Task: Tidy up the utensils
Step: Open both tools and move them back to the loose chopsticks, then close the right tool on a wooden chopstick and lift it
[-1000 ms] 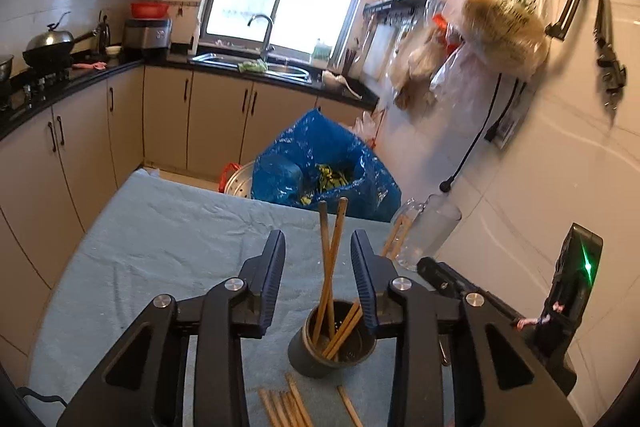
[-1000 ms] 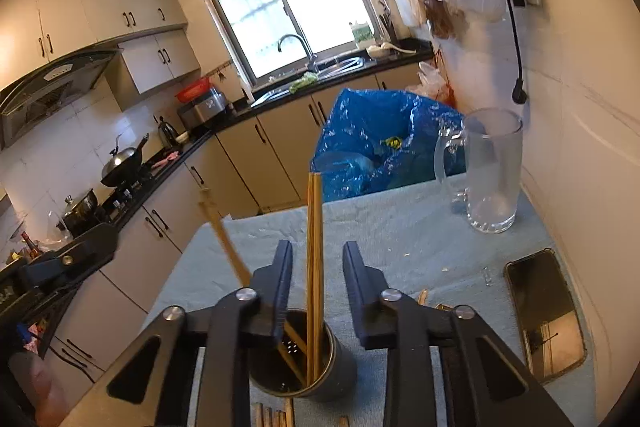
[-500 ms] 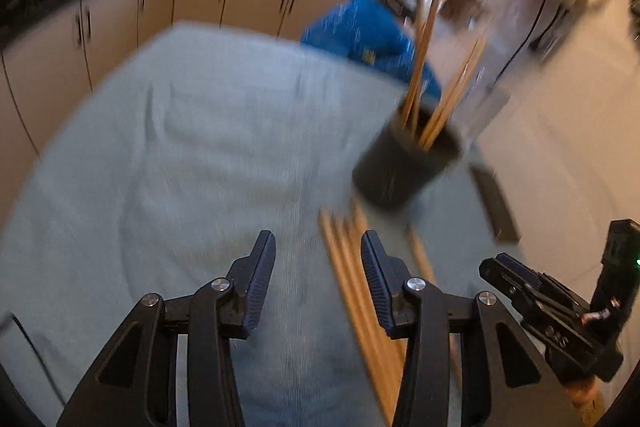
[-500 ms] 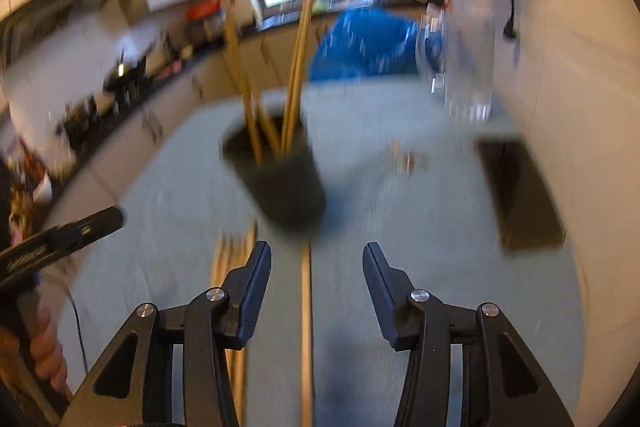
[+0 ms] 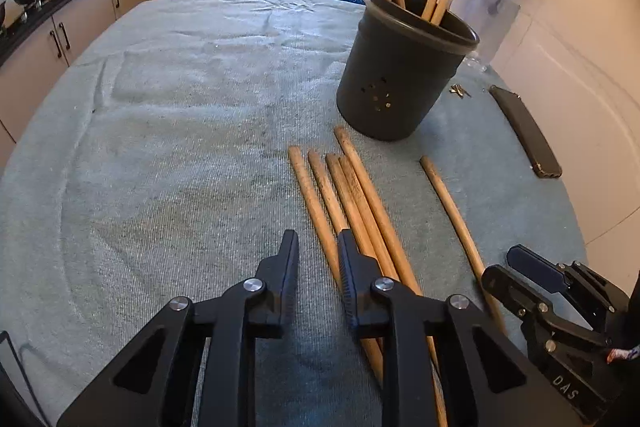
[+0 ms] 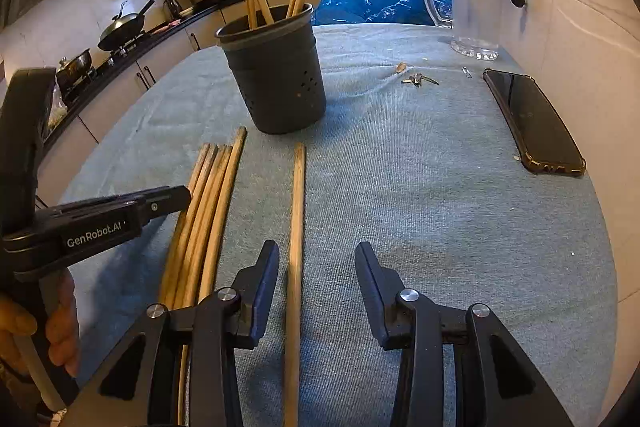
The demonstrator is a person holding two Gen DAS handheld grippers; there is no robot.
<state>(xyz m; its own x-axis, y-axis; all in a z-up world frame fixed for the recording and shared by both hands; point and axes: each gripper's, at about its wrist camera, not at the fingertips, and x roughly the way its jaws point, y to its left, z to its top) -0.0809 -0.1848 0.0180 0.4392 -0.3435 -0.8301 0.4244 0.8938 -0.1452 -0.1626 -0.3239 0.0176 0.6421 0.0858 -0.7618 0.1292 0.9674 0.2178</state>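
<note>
A dark utensil holder (image 5: 404,67) with several wooden chopsticks standing in it sits on the grey-blue cloth; it also shows in the right wrist view (image 6: 276,75). A bundle of loose chopsticks (image 5: 352,195) lies in front of it, also in the right wrist view (image 6: 204,211). A single chopstick (image 6: 296,227) lies apart to their right, also in the left wrist view (image 5: 456,215). My left gripper (image 5: 318,255) is open and empty, low at the bundle's left edge. My right gripper (image 6: 316,259) is open and empty, astride the single chopstick.
A black phone (image 6: 532,119) lies at the right edge of the table by the wall. A clear glass jug (image 6: 472,15) stands at the back right. Small bits of debris (image 6: 416,79) lie near it. A blue bag (image 6: 372,3) is behind the table.
Both grippers have pulled back from above the holder and dropped low over the loose chopsticks on the cloth. Both are still open and empty.
</note>
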